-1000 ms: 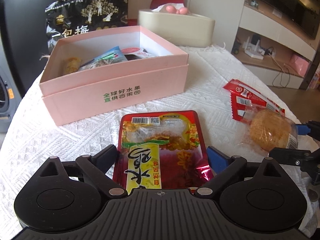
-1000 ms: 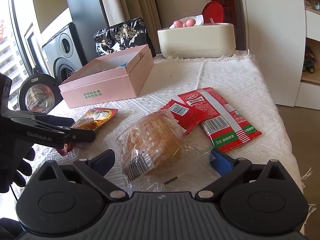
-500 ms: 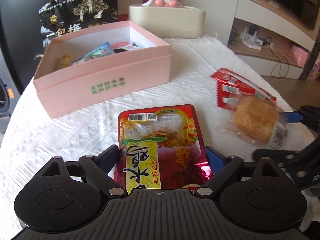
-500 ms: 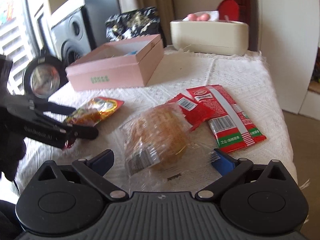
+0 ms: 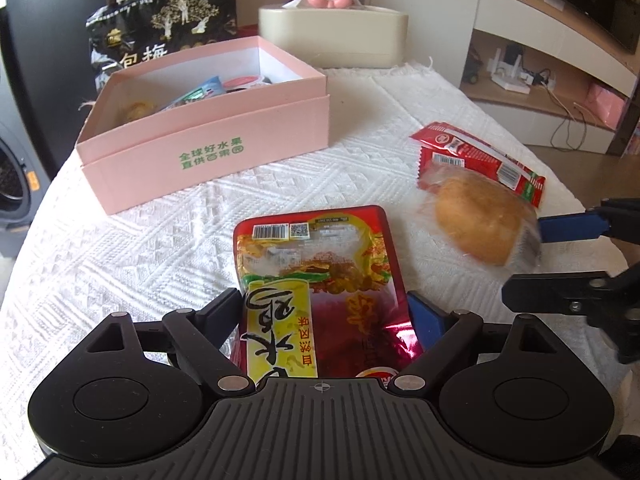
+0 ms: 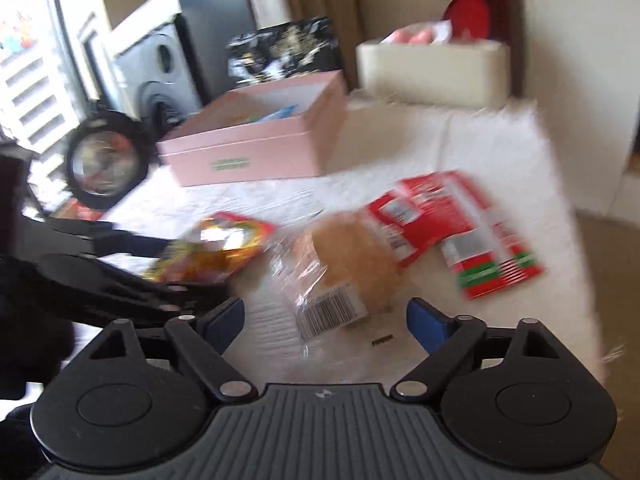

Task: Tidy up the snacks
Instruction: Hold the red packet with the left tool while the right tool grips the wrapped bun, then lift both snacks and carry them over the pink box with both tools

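My left gripper (image 5: pixel 322 308) is shut on a red and yellow snack packet (image 5: pixel 316 264), its fingers pressing both side edges. In the right wrist view that packet (image 6: pixel 216 248) shows at the left gripper (image 6: pixel 160 264). A wrapped bun (image 6: pixel 352 256) lies on the white cloth between the jaws of my right gripper (image 6: pixel 324 314), which are closing with gaps still on both sides. From the left wrist view the right gripper (image 5: pixel 524 260) brackets the bun (image 5: pixel 476 220). Red packets (image 5: pixel 480 160) lie just behind the bun. An open pink box (image 5: pixel 208 152) with several snacks stands at the back left.
A black snack bag (image 5: pixel 160 32) and a cream tissue box (image 5: pixel 332 36) stand behind the pink box. The table's right edge (image 6: pixel 576 240) drops off beside the red packets (image 6: pixel 460 224). A dark speaker (image 6: pixel 160 76) stands left of the table.
The right gripper's jaws have narrowed around the bun, and its view has tipped and blurred. The left gripper has slid sideways with the red and yellow packet in it.
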